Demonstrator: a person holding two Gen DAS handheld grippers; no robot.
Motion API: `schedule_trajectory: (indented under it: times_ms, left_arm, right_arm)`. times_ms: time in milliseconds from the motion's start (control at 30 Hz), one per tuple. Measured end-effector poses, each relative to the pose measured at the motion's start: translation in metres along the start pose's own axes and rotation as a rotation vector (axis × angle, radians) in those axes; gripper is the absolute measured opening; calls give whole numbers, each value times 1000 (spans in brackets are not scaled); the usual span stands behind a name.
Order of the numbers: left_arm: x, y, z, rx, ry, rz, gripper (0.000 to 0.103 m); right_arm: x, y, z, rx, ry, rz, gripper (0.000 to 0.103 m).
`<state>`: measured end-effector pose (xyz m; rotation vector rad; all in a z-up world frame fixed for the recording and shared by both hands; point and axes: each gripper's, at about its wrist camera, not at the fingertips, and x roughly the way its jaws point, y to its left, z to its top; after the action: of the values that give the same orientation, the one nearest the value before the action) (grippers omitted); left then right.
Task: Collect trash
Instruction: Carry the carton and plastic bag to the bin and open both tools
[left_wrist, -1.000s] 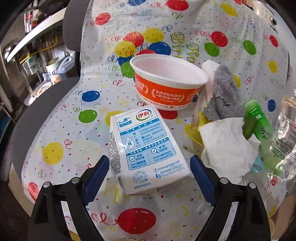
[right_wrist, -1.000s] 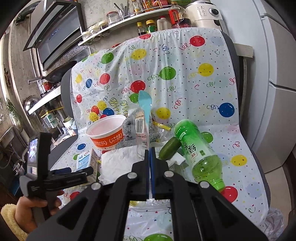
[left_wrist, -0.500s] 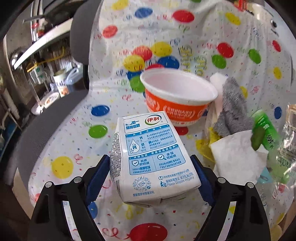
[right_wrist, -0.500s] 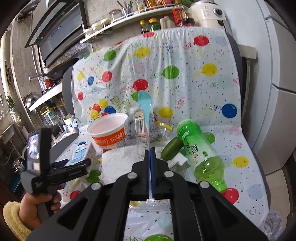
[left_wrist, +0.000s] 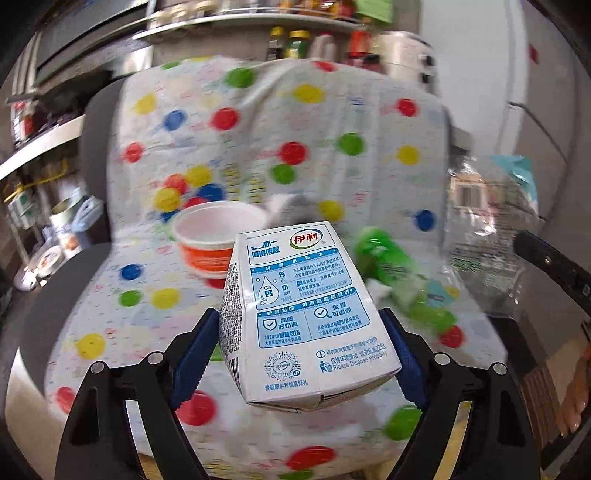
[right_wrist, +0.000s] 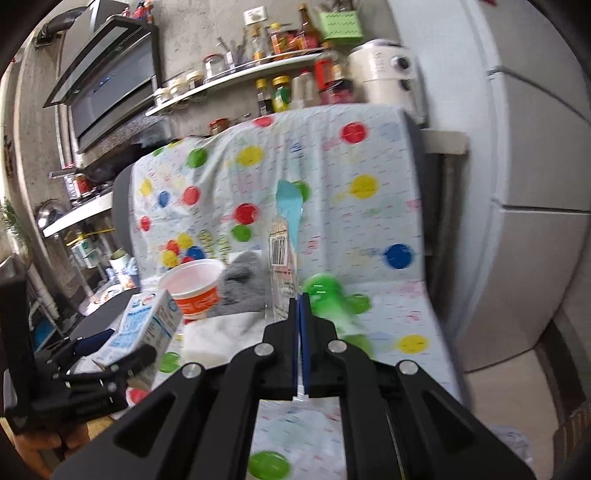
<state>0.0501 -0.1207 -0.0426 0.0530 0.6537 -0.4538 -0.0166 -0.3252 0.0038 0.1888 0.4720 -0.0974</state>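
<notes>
Clutter mid-seat: bowl (left_wrist: 218, 236), bottle (left_wrist: 391, 266).

My fisheye views are evenly, brightly lit; motion blur smears the balloon-print cover (left_wrist: 258, 155) and far shelves (edges bend, corners go black).

blurred: green bottle (left_wrist: 391, 273) | hidden: orange bowl (left_wrist: 207, 251) right side, behind milk carton (left_wrist: 306, 317)

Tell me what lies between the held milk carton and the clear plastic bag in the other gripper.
Nothing visible. The left gripper holds the milk carton clear of the cloth; the plastic bag, pinched by the right gripper, hangs off to its side across open air.
</notes>
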Motion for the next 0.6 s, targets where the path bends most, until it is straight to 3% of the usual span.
schedule_trajectory:
  times_ms: [300,600]
  left_arm:
    - [18,-100,-21,108,39,-126,85]
    - [28,-215,-66,263,98,-287,85]
  right_arm:
    - [-67,-89,-33,-1,27,-259,2]
    - [-105,-174,-102,106,135,-412,2]
